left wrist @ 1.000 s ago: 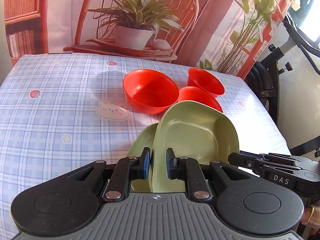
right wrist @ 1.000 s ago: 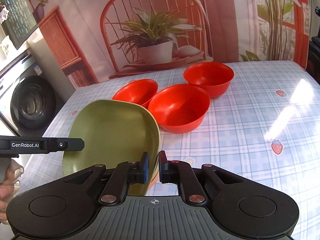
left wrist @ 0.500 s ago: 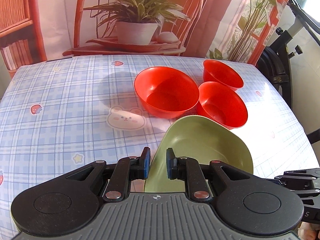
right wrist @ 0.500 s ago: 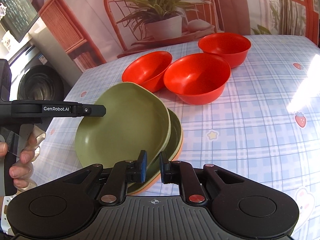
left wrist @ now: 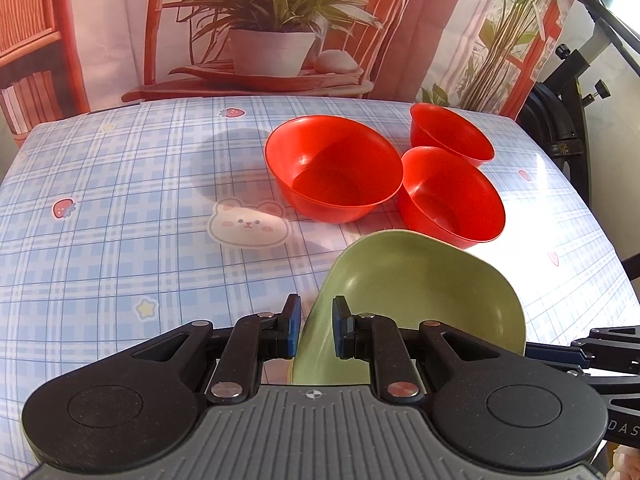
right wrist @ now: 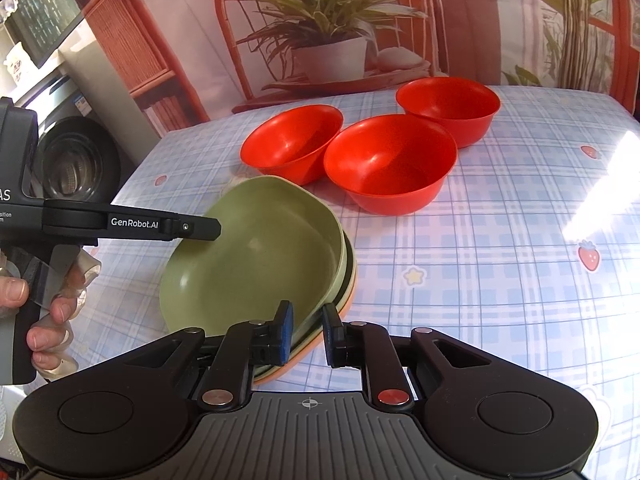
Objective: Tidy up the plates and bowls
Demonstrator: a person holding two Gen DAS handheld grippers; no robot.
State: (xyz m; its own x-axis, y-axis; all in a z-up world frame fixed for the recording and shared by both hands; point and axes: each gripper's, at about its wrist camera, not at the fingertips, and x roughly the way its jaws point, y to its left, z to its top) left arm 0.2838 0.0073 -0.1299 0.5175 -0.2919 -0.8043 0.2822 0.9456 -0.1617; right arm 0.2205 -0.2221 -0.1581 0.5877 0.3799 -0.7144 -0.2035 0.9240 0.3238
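A green plate point(left wrist: 420, 300) lies tilted on a stack of plates point(right wrist: 348, 280) whose bottom one has an orange rim point(right wrist: 280, 376). My left gripper point(left wrist: 315, 316) is shut on the green plate's near rim. In the right wrist view the green plate point(right wrist: 260, 256) tops the stack, and the left gripper's fingers point(right wrist: 192, 228) reach over its left rim. My right gripper point(right wrist: 307, 320) straddles the stack's near edge; its jaws are opening, and the right pad stands off the rim. Three red bowls point(left wrist: 334, 168) point(left wrist: 452, 196) point(left wrist: 452, 132) stand empty beyond the plates.
A blue checked tablecloth point(left wrist: 120, 220) covers the table. A printed backdrop with a chair and potted plant point(left wrist: 276, 44) hangs behind the far edge. A person's hand point(right wrist: 48, 312) holds the left gripper. A washing machine point(right wrist: 76, 160) stands left of the table.
The green plate, held upright between both grippers a second ago, has come down onto the stack. The right gripper's jaws have widened around the rim.
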